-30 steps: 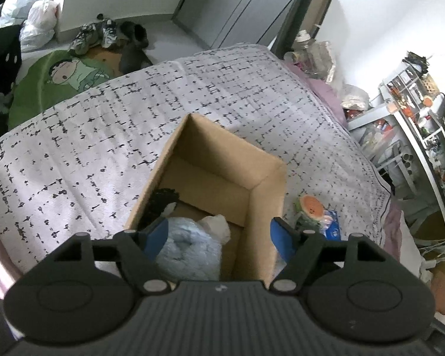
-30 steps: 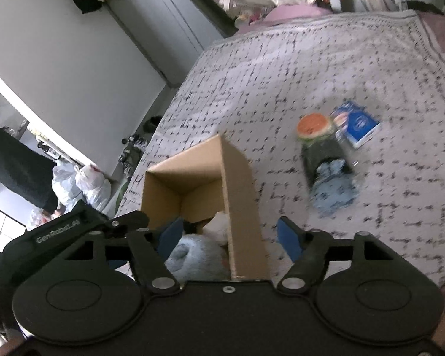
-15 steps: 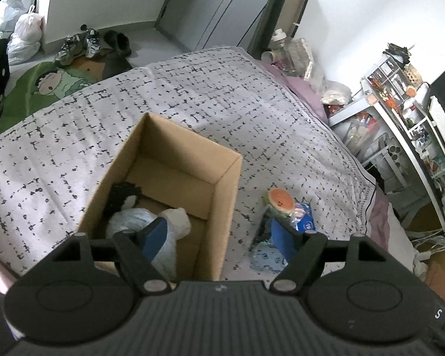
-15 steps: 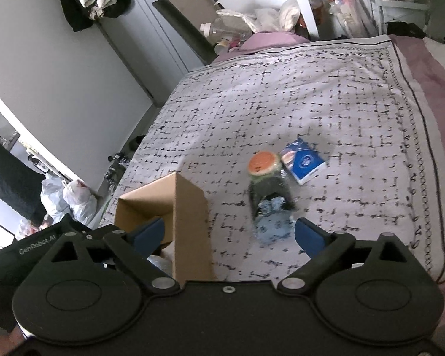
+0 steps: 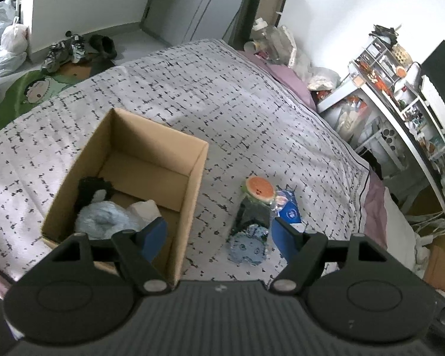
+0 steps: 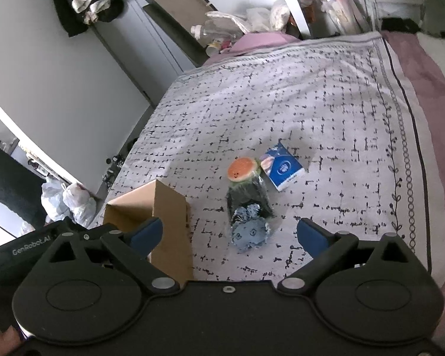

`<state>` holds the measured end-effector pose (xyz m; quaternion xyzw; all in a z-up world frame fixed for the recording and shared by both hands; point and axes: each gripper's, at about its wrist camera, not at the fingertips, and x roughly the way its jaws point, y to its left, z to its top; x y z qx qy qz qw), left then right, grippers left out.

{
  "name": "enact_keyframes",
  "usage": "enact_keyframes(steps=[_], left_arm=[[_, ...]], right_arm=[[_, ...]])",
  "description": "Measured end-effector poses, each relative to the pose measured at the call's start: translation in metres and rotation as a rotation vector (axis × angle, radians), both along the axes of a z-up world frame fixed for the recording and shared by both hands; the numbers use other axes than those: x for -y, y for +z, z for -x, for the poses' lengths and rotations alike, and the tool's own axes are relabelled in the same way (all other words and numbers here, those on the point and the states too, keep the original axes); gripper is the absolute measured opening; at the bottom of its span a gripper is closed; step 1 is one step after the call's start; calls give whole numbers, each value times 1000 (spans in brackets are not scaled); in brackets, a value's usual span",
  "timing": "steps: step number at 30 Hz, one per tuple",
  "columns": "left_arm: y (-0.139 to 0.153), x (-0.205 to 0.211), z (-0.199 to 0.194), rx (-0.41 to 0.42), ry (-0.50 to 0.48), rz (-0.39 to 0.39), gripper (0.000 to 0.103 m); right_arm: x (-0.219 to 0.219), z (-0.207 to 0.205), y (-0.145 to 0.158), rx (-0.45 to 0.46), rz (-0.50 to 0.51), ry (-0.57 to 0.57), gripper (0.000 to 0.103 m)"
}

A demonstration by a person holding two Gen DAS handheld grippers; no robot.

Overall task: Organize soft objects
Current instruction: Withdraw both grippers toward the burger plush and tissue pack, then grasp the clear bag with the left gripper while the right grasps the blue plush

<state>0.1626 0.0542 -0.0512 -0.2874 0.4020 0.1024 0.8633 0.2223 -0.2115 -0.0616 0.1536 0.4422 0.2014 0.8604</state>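
Note:
An open cardboard box (image 5: pixel 198 160) (image 6: pixel 172 213) stands on the bed. It holds a light blue plush (image 5: pixel 103 219), a white soft piece (image 5: pixel 145 207) and a black item (image 5: pixel 89 187). To its right on the bedspread lie a watermelon plush (image 5: pixel 259 190) (image 6: pixel 241 169), a dark green soft item (image 5: pixel 252 212) (image 6: pixel 247 198), a blue round plush (image 5: pixel 247 246) (image 6: pixel 249 234) and a blue packet (image 5: pixel 289 212) (image 6: pixel 283 167). My left gripper (image 5: pixel 219 234) is open and empty above the box's right wall. My right gripper (image 6: pixel 230 234) is open and empty, the blue plush between its fingers' line.
The patterned bedspread (image 6: pixel 326 103) covers the bed, with a pink sheet edge (image 6: pixel 436 95) at right. Cluttered shelves (image 5: pixel 400 89) stand beside the bed. Shoes (image 5: pixel 74 50) and plastic bags (image 5: pixel 9 41) lie on the floor.
Both grippers have pulled back and shifted right, away from the box. The right gripper has opened wider. The items on the bedspread now sit centred ahead of both.

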Motion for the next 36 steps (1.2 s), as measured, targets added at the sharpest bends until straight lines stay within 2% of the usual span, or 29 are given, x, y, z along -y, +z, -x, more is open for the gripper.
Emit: enact_keyframes(steps=[3,8,11,12,16,20,28,34,36], left_arm=[[-2,8,-8,-8,-22,4,76],[-8,23,-22,-17,-58,5,76],[-14,30,-31,-23,-80,0,76],[-16,32,-35,-30,-85,-2,76],[-28,38,-51,-51,-93,5,76],[-37,41,-63,-60,-97,16,76],[-57,45,-89,-72,-113,33,74],[-69,45,-104,-88,-121,52,72],[-73,45,-108,-91,-122,62,70]], right_arm=[[6,-4,-11,-27,-22,-19,98],[15,-11,-27,-89,-123,-32,97],[23,-20,-40,-155,-197,-76,88],[25,-22,-42,-159,-203,-86,88],[25,-33,-54,-187,-217,-90,83],[23,-46,-73,-247,-221,-99,68],[7,-63,-92,-286,-185,-60,55],[-3,-77,-106,-321,-186,-61,49],[-5,-80,-112,-343,-192,-63,45]])
